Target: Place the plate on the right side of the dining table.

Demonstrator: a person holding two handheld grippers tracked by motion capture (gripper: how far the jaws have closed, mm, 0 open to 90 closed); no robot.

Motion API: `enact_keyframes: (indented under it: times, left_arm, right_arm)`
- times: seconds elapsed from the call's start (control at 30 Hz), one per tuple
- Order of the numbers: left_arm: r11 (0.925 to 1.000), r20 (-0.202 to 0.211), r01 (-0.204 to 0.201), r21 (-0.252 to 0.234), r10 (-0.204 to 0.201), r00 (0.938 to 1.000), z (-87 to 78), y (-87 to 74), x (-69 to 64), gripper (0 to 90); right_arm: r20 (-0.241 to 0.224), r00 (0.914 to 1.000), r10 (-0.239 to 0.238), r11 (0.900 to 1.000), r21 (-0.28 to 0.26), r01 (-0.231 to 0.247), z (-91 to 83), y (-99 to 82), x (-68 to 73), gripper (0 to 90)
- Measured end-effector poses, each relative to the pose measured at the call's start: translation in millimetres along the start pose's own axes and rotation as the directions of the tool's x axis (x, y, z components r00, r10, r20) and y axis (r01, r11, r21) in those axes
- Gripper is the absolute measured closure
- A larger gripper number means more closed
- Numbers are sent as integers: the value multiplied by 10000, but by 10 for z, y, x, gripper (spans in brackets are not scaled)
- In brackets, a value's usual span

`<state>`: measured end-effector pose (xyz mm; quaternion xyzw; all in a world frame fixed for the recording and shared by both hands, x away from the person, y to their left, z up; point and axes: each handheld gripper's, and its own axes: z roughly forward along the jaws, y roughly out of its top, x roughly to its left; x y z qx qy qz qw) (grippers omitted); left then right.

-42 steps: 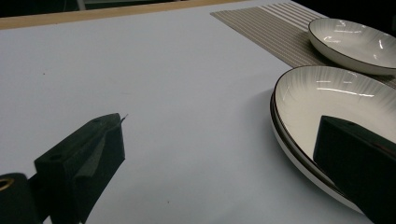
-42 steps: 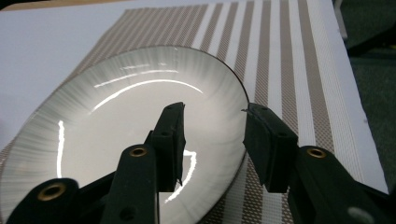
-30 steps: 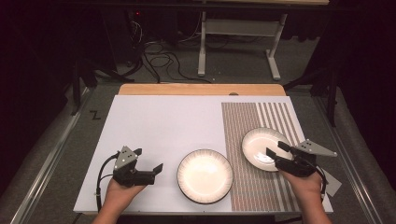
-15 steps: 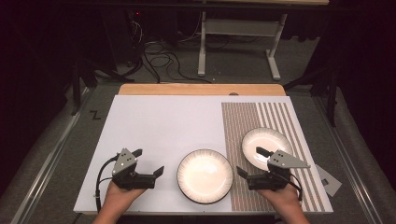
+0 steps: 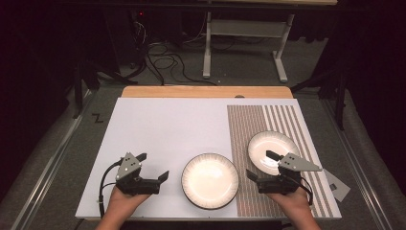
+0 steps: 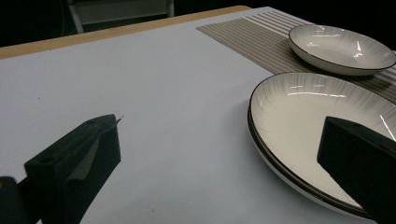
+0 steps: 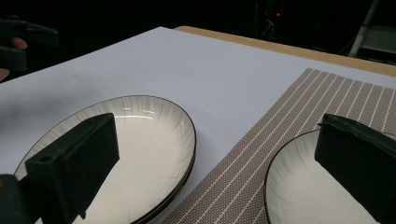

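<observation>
2 plates, 2 grippers, no readable writing.

Left gripper (image 5: 154,168), jaws wide apart and empty, sits beside the larger plate (image 5: 209,180) on the white table (image 5: 167,129); the smaller plate (image 5: 272,150) lies on 1 striped mat (image 5: 249,124), right gripper (image 5: 261,166) spread and empty just beside it.
</observation>
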<state>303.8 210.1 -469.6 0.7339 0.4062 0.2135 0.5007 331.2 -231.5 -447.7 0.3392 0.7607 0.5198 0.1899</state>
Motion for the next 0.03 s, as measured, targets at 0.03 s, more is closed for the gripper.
enact_keyframes:
  times: [0.03]
  left_arm:
    - [10000, -2, 11, -14, -11, 10000, 0, 1, 2, 1]
  right_arm:
    - [13, 10000, -25, 10000, -9, 25, -1, 1, -1, 2]
